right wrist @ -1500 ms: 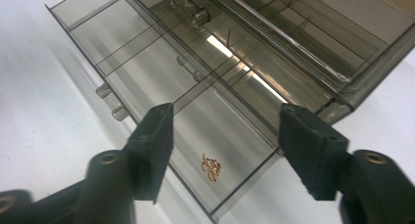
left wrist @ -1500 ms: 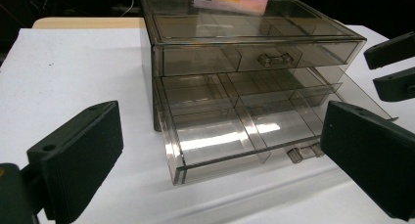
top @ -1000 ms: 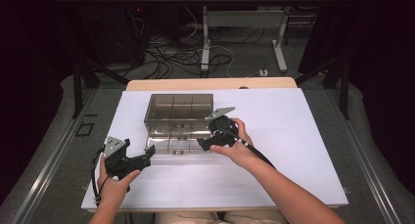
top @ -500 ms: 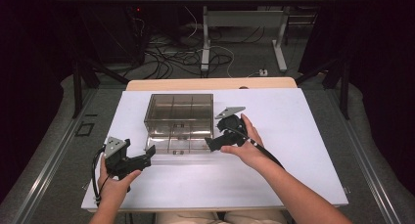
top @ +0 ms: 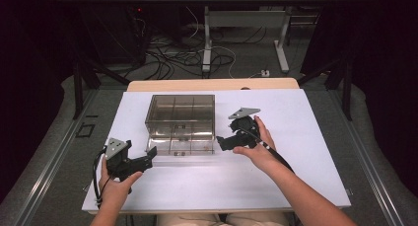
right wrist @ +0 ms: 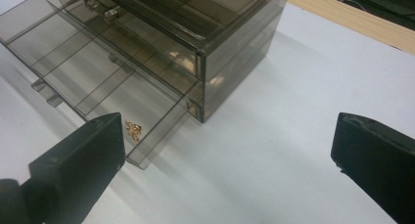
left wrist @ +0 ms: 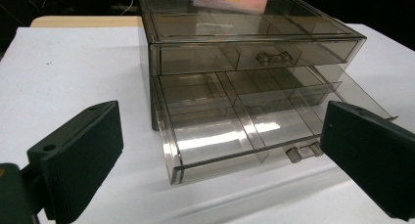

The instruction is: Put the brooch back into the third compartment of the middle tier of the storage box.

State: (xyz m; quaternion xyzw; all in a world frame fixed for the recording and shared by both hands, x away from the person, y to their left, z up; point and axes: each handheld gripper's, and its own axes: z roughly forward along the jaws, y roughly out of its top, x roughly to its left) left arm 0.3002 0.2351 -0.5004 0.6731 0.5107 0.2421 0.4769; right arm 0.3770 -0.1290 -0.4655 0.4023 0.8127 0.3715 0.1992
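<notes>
A smoky clear drawer box (top: 180, 112) stands mid-table, and its bottom drawer (top: 180, 146) is pulled out toward me. A small gold trinket (right wrist: 133, 129) lies in that drawer's front corner compartment. The top drawer (left wrist: 254, 55) is pushed in. My right gripper (top: 223, 142) is open and empty, just right of the open drawer's corner; in the right gripper view its jaws stand wide apart (right wrist: 230, 170). My left gripper (top: 149, 158) is open and empty at the drawer's front left; in the left gripper view it faces the box (left wrist: 220, 185).
The white tabletop (top: 305, 117) has free room to the right of the box and along the front edge. A wooden strip (top: 212, 84) borders the far side. Beyond it are cables and table legs on the floor (top: 207, 48).
My right gripper has drawn back to the right, from over the open drawer to beside its corner. The left gripper has stayed put.
</notes>
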